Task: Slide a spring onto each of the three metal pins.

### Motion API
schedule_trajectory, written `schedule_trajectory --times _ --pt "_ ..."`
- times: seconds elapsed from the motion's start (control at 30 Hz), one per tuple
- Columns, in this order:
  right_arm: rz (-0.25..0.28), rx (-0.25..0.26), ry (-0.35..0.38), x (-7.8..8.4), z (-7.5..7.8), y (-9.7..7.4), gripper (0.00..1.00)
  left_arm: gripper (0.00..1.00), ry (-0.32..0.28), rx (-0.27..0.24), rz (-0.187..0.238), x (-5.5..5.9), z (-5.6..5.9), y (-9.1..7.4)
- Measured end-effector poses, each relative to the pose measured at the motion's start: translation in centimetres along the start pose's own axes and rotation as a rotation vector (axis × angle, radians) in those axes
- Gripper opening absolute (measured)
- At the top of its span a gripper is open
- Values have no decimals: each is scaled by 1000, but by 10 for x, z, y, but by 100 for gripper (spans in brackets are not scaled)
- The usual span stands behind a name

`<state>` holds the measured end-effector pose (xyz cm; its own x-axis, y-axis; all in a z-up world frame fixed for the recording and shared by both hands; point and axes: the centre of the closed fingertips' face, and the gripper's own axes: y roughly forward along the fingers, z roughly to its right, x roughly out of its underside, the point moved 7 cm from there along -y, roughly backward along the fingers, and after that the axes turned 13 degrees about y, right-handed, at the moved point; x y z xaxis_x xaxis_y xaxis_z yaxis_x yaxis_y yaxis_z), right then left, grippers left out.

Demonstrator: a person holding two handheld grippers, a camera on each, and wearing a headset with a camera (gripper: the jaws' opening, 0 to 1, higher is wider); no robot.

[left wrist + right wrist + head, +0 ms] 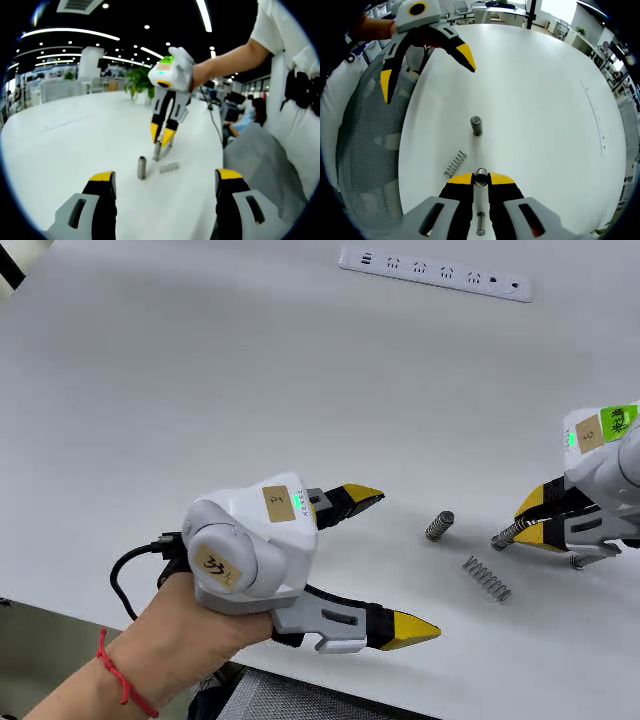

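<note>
**Head view.** The left gripper [385, 562] sits at 7 o'clock with its claw spread wide and nothing in it. The right gripper [530, 520], at 3 o'clock, is pressed together on the held pin [508, 535], whose free end points toward the centre. That end looks ribbed, and I cannot tell whether a coil already sits on it. On the white table [200, 390] between the two grippers stands the sprung pin [439, 525], which appears to carry its spring. The loose spring [487, 578] lies flat near it at 4 o'clock. A power strip [435, 272] lies well apart at 1 o'clock.

**Left gripper view.** The left gripper [165, 175] shows its yellow tips wide apart at 7 and 5 o'clock. The right gripper [162, 134] reaches down from 12 o'clock with the held pin [157, 150] low over the table. Whether the pin touches the table is unclear. The sprung pin [142, 167] stands upright, and the loose spring [169, 167] lies just beside it at 3 o'clock.

**Right gripper view.** The right gripper [480, 179], at 6 o'clock, pinches the held pin [480, 176], whose shaft runs back between the jaws. The loose spring [455, 164] lies near at 8 o'clock. The sprung pin [476, 125] is dead ahead, and the left gripper [425, 69] gapes at 11 o'clock.

**The step in hand.** This is probably fetching the loose spring with the empty claw.
- Pinch it lightly across the coils near one end, leaving the bore open.
- Squeezing hard would likely flatten the spring or shoot it away.
- Hold the pin level, line the bore up with its axis, then slide the spring on.
</note>
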<state>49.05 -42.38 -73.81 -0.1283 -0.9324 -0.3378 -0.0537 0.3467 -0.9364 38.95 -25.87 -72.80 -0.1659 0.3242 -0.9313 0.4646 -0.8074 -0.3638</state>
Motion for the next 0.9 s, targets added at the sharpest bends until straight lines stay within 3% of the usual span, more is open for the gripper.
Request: schedule_trajectory --times 0.43,0.9 --pt "-9 8 7 6 3 14 12 82 0 6 -6 2 1 -1" --pt "-9 11 -1 7 1 15 13 81 3 6 -5 1 2 1"
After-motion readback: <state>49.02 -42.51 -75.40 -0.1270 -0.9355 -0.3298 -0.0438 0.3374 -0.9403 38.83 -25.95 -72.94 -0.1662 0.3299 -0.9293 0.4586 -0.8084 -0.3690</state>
